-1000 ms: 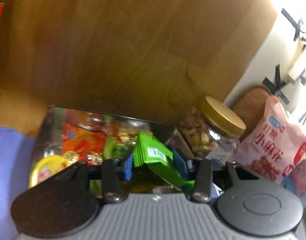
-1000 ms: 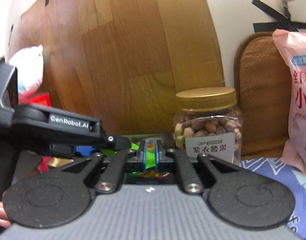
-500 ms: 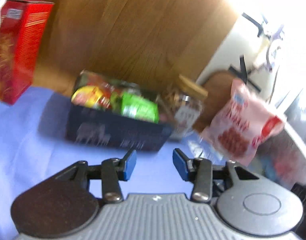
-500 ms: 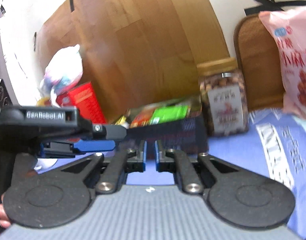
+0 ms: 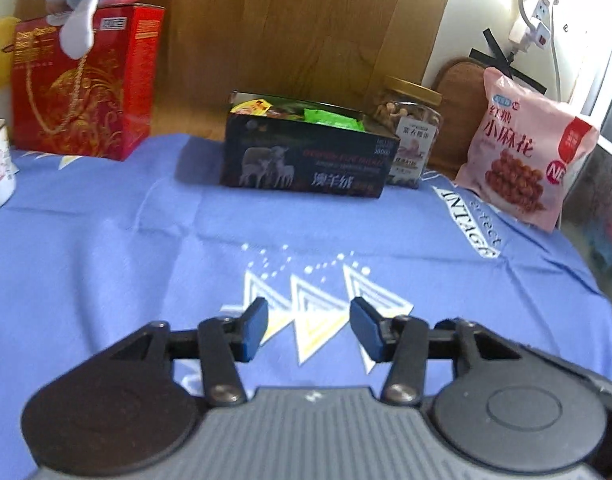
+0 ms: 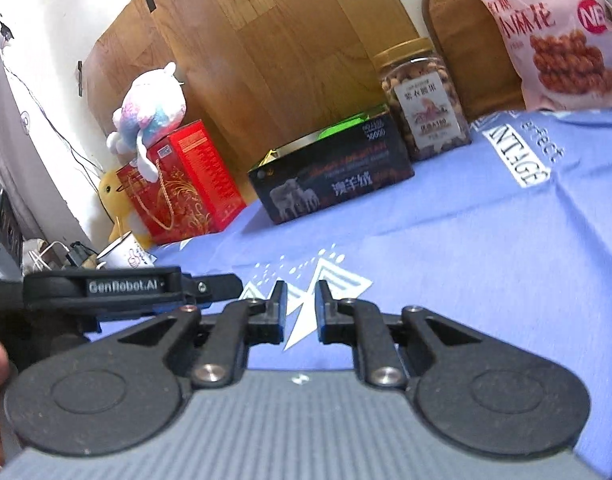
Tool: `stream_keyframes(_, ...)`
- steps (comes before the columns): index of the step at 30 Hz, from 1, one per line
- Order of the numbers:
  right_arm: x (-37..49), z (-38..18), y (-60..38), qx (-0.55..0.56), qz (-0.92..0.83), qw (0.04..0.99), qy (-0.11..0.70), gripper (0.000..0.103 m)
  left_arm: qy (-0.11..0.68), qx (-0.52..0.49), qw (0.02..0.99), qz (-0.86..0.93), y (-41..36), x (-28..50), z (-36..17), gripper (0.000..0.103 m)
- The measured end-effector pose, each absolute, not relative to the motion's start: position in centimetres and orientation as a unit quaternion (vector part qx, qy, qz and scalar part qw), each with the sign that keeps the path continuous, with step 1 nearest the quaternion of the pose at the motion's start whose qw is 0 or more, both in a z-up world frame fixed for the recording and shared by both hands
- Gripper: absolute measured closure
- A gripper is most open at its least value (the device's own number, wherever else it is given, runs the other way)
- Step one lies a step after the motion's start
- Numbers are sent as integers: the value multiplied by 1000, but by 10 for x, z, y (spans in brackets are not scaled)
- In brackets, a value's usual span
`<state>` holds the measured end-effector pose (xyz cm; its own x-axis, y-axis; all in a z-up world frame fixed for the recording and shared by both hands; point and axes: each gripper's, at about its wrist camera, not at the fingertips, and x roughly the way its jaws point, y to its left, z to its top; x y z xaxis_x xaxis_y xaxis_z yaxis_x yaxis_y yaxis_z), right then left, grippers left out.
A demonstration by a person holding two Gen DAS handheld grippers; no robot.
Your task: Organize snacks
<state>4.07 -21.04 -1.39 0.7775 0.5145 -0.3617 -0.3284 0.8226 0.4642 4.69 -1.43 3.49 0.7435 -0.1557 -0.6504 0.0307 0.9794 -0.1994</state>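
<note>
Left wrist view: the left tool [image 5: 309,329] is hovering agape and empty over the blue-clothed desk [image 5: 106,264], well short of the dark box [image 5: 306,160] holding the snacks [image 5: 332,120].

Right wrist view: the right tool [image 6: 300,312] is hanging slightly parted, gripping nothing; the nut jar [image 6: 420,100] is standing just right of the box, so any reach should approach level.

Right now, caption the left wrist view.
Open left gripper over blue cloth, facing snack-filled dark box.

place: home | signs: plush toy [image 6: 152,98] (on red gift box [image 6: 186,184]), blue tablecloth [image 5: 146,264]
</note>
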Motion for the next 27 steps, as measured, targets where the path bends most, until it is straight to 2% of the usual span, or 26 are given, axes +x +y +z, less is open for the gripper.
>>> stream_keyframes(3,32,-13,-208,196,224,924,241,77,352,-74,932,-42,-15,35,33,48)
stream_keyframes(7,21,-13,-207,198,217,926,235,66,348,-56,935,-30,-16,25,30,46)
stream_keyframes(11,13,-11,-206,194,212,930,230,63,345,-39,938,-18,-16,20,29,43)
stream_keyframes(12,13,-11,-205,194,212,930,230,62,344,-37,938,-14,-16,19,29,39)
stream_keyframes(14,12,-11,-205,195,210,930,230,58,342,-34,939,-7,-14,18,28,20)
stream_keyframes(15,11,-11,-204,196,208,930,230,56,336,-31,941,-1,-14,16,29,7)
stream_keyframes(16,10,-11,-204,197,207,931,229,54,329,-26,944,5,-14,14,29,5)
stream_keyframes(27,7,-10,-201,198,200,934,222,54,320,2,947,23,-14,11,24,0)
